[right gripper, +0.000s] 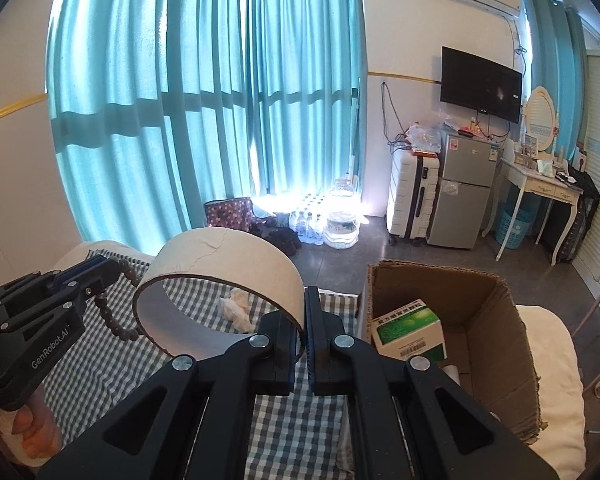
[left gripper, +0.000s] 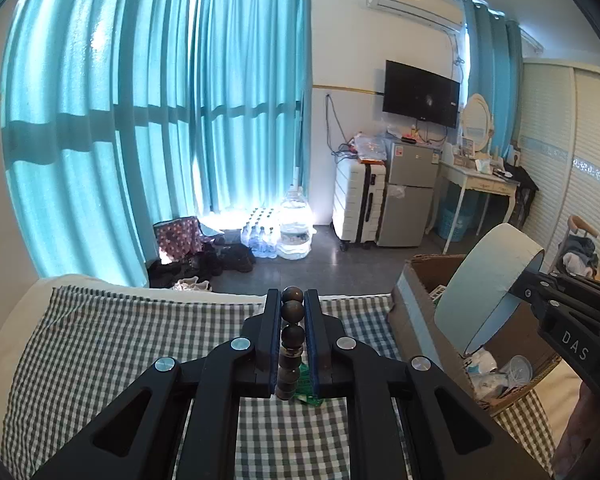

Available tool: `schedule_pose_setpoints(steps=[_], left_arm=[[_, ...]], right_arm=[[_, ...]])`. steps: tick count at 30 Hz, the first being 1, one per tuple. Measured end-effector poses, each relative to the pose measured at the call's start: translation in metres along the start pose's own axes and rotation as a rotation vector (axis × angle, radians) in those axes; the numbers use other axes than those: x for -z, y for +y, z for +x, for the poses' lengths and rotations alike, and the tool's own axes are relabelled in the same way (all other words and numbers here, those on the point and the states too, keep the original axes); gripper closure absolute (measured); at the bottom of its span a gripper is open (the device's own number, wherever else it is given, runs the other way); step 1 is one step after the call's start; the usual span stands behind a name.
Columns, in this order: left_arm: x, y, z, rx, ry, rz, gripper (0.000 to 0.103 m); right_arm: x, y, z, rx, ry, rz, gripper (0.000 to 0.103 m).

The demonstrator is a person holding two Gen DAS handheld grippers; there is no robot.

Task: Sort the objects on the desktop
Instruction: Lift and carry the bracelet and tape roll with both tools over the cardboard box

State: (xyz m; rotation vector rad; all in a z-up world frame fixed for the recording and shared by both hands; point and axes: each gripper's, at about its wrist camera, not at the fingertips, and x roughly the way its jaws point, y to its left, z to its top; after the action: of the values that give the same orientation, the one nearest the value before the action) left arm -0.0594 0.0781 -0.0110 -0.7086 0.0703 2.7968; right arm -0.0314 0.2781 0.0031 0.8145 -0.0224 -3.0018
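My left gripper (left gripper: 292,300) is shut on a string of dark brown beads (left gripper: 292,336), held above the checked cloth; the beads (right gripper: 112,316) hang from it in the right wrist view. My right gripper (right gripper: 303,300) is shut on the wall of a large roll of pale tape (right gripper: 220,268), held in the air just left of the cardboard box (right gripper: 495,312). In the left wrist view the tape roll (left gripper: 487,280) hangs over the box (left gripper: 411,312).
The box holds a green and white carton (right gripper: 409,330) and crumpled plastic (left gripper: 495,372). A crumpled tissue (right gripper: 236,308) and a green packet (left gripper: 309,394) lie on the checked cloth (left gripper: 100,340). Beyond the surface's edge is the floor with bottles, suitcase and fridge.
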Motion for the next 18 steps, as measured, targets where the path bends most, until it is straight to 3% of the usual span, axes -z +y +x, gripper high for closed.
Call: schedule_pose_setpoints(steps=[18], left_arm=[[-0.027, -0.11, 0.018, 0.164, -0.015, 0.083, 0.092]], right_arm=[[0.015, -0.094, -0.021, 0.132, -0.003, 0.091, 0.1]])
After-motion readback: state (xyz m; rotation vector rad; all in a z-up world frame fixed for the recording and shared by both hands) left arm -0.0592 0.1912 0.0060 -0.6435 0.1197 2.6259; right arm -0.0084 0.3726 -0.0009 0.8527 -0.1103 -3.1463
